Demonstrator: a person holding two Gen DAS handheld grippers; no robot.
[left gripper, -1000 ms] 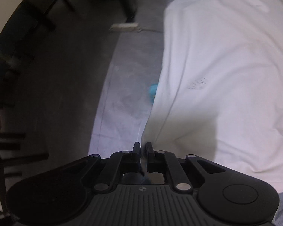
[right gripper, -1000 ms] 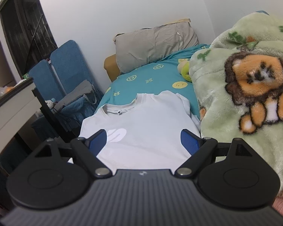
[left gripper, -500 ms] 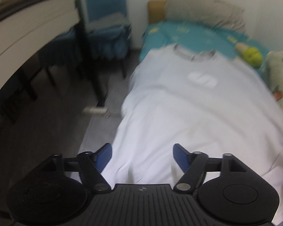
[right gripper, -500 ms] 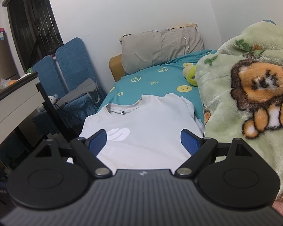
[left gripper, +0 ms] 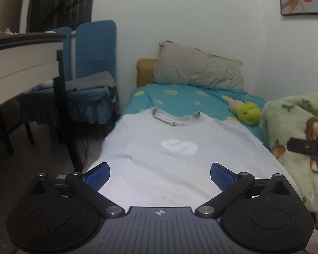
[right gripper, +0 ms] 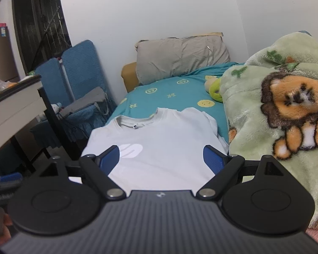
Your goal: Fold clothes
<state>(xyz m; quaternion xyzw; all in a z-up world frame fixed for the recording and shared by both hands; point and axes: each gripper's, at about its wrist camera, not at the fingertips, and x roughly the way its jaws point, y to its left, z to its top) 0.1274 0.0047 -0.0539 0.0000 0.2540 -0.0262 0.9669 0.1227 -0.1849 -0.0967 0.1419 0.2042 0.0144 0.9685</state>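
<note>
A white T-shirt [left gripper: 176,160] [right gripper: 159,146] lies flat on the bed, collar toward the pillow and a pale logo on its chest. Its left side hangs over the bed's edge. My left gripper [left gripper: 159,169] hovers above the shirt's lower part; its jaws are opening wide, and the blue pads [left gripper: 97,174] press on nothing. My right gripper [right gripper: 161,155] stands open above the shirt's lower right part, likewise with no cloth pinched. One of the right gripper's fingers [left gripper: 304,148] shows at the right edge of the left wrist view.
A green lion-print blanket [right gripper: 281,110] is heaped along the bed's right side. A grey pillow [left gripper: 199,72] and a green plush toy [left gripper: 247,114] lie on the teal sheet [left gripper: 180,97] at the head. Blue chairs [left gripper: 89,89] and a desk [left gripper: 21,63] stand left of the bed.
The left gripper, shut on the shirt's left edge a second ago, has let go and opened wide. It swung up from facing the floor to facing along the bed. The right gripper barely moved.
</note>
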